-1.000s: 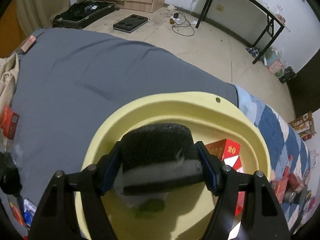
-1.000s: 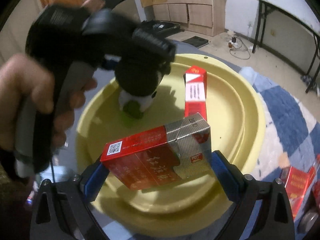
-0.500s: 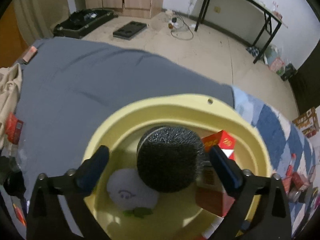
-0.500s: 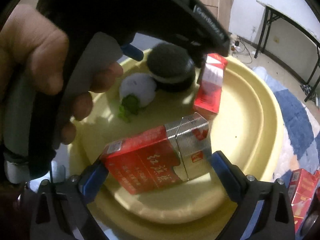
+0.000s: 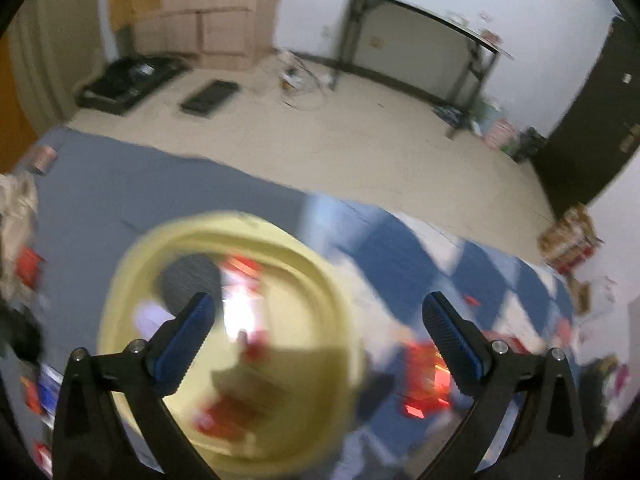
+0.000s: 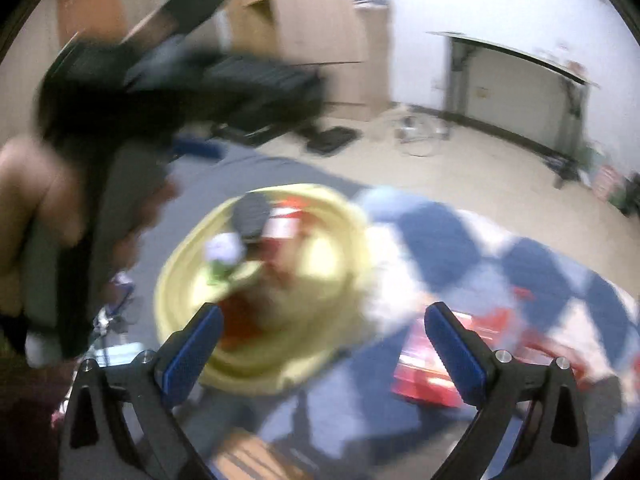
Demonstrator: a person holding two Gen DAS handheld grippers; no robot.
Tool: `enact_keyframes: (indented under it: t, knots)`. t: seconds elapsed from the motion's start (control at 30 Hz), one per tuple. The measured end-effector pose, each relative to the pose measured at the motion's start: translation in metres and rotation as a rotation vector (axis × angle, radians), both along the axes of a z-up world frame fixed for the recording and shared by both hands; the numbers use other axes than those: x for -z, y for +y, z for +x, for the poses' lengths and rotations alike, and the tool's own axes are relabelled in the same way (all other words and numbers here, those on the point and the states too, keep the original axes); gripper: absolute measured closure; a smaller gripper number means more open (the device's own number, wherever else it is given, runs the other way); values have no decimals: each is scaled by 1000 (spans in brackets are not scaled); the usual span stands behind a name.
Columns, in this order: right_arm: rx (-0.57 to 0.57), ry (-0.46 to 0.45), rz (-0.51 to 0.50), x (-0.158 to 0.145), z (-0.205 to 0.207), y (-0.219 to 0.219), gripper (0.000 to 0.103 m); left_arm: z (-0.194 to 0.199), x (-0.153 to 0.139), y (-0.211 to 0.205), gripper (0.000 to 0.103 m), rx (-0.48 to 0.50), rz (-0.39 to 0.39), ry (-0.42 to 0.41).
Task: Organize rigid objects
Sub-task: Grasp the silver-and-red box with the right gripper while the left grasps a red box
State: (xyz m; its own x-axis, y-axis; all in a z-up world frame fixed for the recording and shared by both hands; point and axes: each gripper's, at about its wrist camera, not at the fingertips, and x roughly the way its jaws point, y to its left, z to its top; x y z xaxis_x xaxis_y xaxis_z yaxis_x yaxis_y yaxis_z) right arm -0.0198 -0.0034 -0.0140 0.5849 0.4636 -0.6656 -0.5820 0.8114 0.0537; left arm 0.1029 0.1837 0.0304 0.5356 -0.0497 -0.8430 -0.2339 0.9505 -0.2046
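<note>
Nearest the lenses, both tools are empty. The left gripper (image 5: 318,320) has its jaws spread wide with nothing between the blue pads, and the right gripper (image 6: 322,330) is likewise fully parted and holds nothing.

Just beyond them sits the yellow basin (image 6: 340,344), the landmark here. Inside it, though motion blur smears everything, lie what seem to be a red carton (image 6: 244,320) at the basin's near side, a white round item (image 6: 224,250) toward its left, a dark round pad (image 6: 252,212) at its far side, and a second red box (image 6: 286,220) touching that pad.

To the right of the basin, outside it on the blue-checked cloth (image 6: 460,240), lies another red pack (image 6: 424,376), probably the next piece to collect. Such a carton should be light and stiff, with slick printed faces that dent under hard pressure; closing the pads across its two broad flat faces near the middle looks safest.

Beyond the basin, the grey sheet (image 5: 120,184) gives way to bare floor.
</note>
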Motion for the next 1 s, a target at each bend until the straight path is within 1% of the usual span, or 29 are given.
enact_keyframes:
  t: [0.03,0.07,0.1,0.2,0.27,0.33,0.4,0.43,0.47,0.5,0.6,0.63,0.67,0.7,0.77,0.83,0.9,1.0]
  knots:
    - [36,-3,-4,-4,2,-21,0,-1,5,-17,0,18,-23,18]
    - [78,-6,-9,-8,4,-46,0,-2,12,-41,0,70,-25,45]
    - [108,-8,-12,-12,4,-68,0,-2,14,-56,0,101,-13,57]
    - [177,-43,-39,-18,2,-134,0,-7,20,-102,0,191,62,64]
    - [206,-52,-81,-18,2,-179,0,-8,24,-114,0,198,76,67]
    - [225,-57,-123,-16,4,-217,0,-7,32,-121,0,197,71,84]
    - [252,-49,-157,-10,11,-255,0,-6,46,-132,0,207,102,106]
    - [259,-35,-161,-11,15,-266,0,-8,55,-138,0,219,124,127]
    - [260,-15,-159,-5,21,-283,0,-7,65,-142,0,224,146,146]
    - [261,-7,-158,-8,25,-291,0,-8,72,-147,0,219,156,154]
    - [268,56,-158,8,44,-322,0,-3,90,-147,0,203,175,186]
    - [270,68,-160,4,43,-330,0,-1,94,-148,0,205,185,193]
    - [267,81,-164,9,48,-335,0,2,100,-147,0,206,192,202]
    - [259,86,-163,7,47,-342,0,4,104,-146,0,202,198,211]
    - [233,97,-166,13,55,-345,0,8,113,-145,0,202,205,229]
    - [218,99,-184,14,61,-346,0,10,119,-148,0,211,192,233]
    - [200,95,-196,21,69,-344,0,12,122,-149,0,208,188,231]
    - [191,88,-223,35,82,-343,0,16,130,-149,0,212,177,249]
